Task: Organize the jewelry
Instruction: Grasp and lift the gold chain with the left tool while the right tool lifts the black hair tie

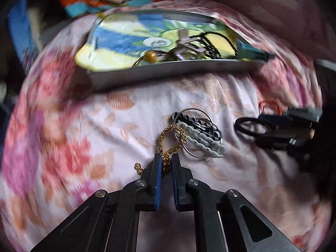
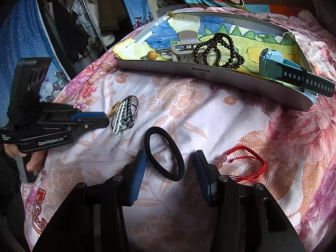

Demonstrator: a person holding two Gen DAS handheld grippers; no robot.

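On the flowered bedspread [image 1: 130, 113], the left gripper [image 1: 166, 163] had pinched its jaws on the gold chain [image 1: 168, 138], probably to carry it to the tray [image 2: 210, 73]. Its loop touched the hair clips [image 1: 201, 138] and wire ring, which could snag. Nearby, the right gripper [image 2: 170, 163] stood spread around the black hair tie [image 2: 166, 153], not pressing it; a red cord bracelet [image 2: 247, 163] lay beside.

Both grippers are black, with blue ribbed pads lining the jaws and round silver screws at the linkage pivots. The left gripper [image 2: 105, 118] bears white lettering on its side. A dark sleeve [image 2: 6, 168] covers the person's arm.
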